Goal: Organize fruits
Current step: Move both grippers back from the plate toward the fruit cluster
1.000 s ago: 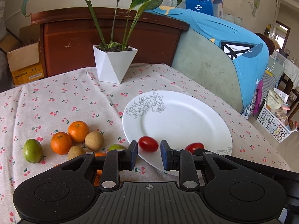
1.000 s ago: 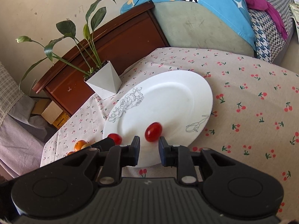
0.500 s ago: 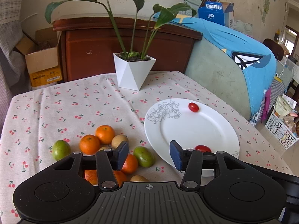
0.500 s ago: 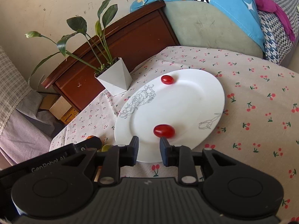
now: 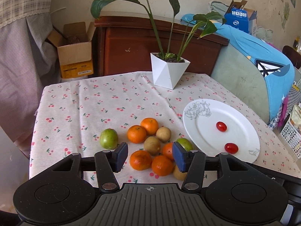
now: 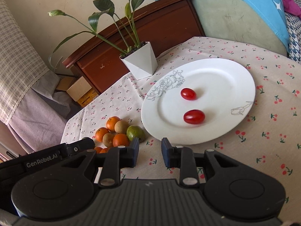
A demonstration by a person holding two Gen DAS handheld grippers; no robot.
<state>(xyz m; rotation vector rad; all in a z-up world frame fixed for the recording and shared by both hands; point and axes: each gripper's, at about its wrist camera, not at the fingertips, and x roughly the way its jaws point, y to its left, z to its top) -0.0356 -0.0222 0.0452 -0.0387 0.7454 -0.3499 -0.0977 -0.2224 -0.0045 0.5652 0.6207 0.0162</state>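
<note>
A white plate (image 5: pixel 207 131) (image 6: pixel 216 75) with a rose drawing holds two red cherry tomatoes (image 5: pixel 221 126) (image 5: pixel 231 148), also seen from the right wrist (image 6: pixel 188 94) (image 6: pixel 194 116). Left of the plate lies a pile of fruit: several oranges (image 5: pixel 136 134), small brown fruits (image 5: pixel 163 134) and two green ones (image 5: pixel 108 139) (image 5: pixel 185 144). My left gripper (image 5: pixel 149 156) hangs over the near side of this pile, its jaws opening, nothing pressed between the pads. My right gripper (image 6: pixel 150 150) sits just short of the plate's near rim, pads a little apart and empty.
A white angular planter (image 5: pixel 170 71) with a tall leafy plant stands at the table's far side. Behind it are a wooden cabinet (image 5: pixel 131 43) and a cardboard box (image 5: pixel 75 52). A sofa with blue cloth (image 5: pixel 263 60) borders the right edge. The left gripper's body (image 6: pixel 56 154) lies beside my right gripper.
The left gripper's jaws widened and let the tomato go onto the plate; it swung left over the fruit pile. The right gripper drew back a little from its tomato.
</note>
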